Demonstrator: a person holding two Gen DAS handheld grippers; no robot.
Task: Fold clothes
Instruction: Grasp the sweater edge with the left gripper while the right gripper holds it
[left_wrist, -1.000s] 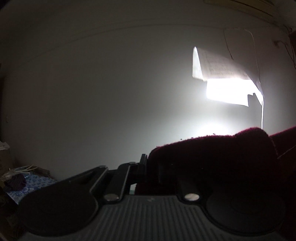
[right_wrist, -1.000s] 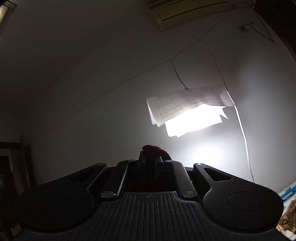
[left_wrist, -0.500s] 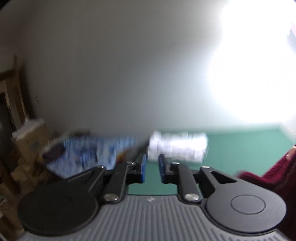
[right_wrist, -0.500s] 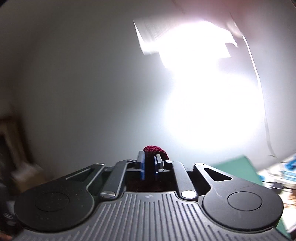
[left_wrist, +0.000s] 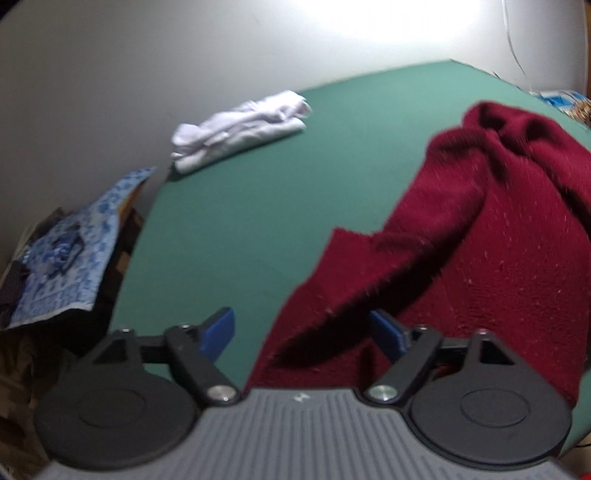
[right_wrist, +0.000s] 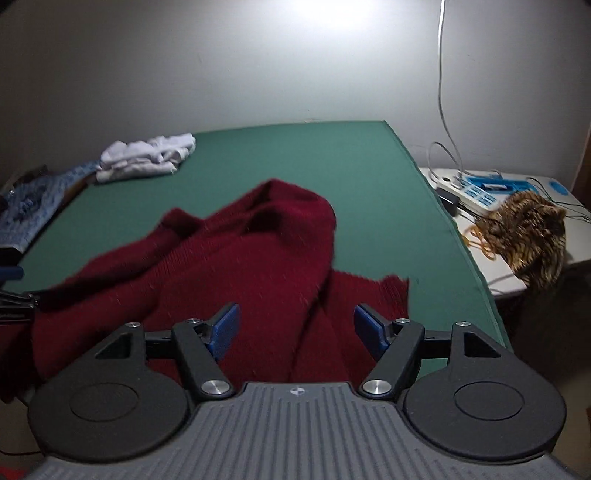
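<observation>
Red sweater (right_wrist: 229, 258) crumpled, green table (right_wrist: 295, 158), white clothes (right_wrist: 147, 157)

Dim room, glare on wall (right_wrist: 325, 14) up top, motion blur, fisheye-bent edges

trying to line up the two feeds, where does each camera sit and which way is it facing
Left wrist: sits on the left gripper, tilted down over the green table; its opening jaws frame the red sweater's edge, unclamped.
Right wrist: sits on the right gripper, facing down the table toward the wall; its opening jaws stand over the sweater, and the left gripper's tip shows at far left.
Shared: the sweater, the table, the white folded clothes at the far left corner, and the blue patterned cloth.
</observation>
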